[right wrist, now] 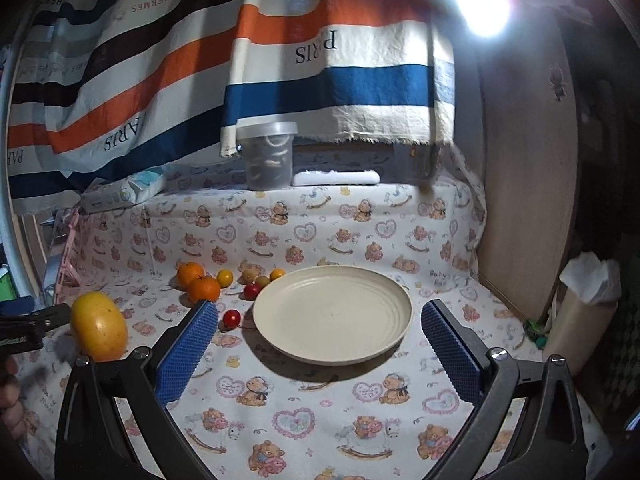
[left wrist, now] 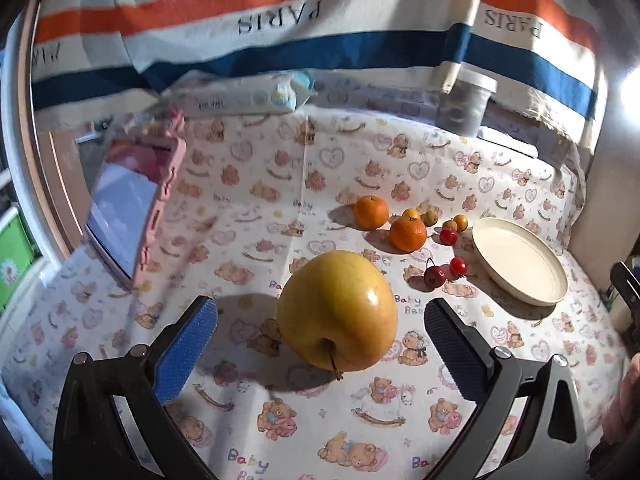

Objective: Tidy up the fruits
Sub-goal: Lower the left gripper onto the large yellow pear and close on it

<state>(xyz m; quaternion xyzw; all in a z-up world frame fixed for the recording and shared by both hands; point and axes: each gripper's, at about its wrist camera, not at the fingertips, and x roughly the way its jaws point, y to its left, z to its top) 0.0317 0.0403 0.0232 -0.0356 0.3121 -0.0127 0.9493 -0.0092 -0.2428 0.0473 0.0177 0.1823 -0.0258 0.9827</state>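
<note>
A big yellow apple (left wrist: pixel 338 312) lies on the bear-print cloth between the blue pads of my open left gripper (left wrist: pixel 320 328), which do not touch it. It also shows in the right wrist view (right wrist: pixel 99 326) at the left. Beyond it lie two mandarins (left wrist: pixel 371 211) (left wrist: pixel 408 233), several small yellow fruits (left wrist: pixel 430 216) and red cherries (left wrist: pixel 435 276). An empty cream plate (left wrist: pixel 520 260) stands to the right. My right gripper (right wrist: pixel 318 334) is open and empty, hovering in front of the plate (right wrist: pixel 332 314).
A pink-cased tablet (left wrist: pixel 132 212) leans at the left. A wipes pack (left wrist: pixel 240 96) and a lidded plastic tub (right wrist: pixel 269 154) stand at the back under a striped towel (right wrist: pixel 340 80). A wooden panel (right wrist: pixel 528 180) bounds the right side.
</note>
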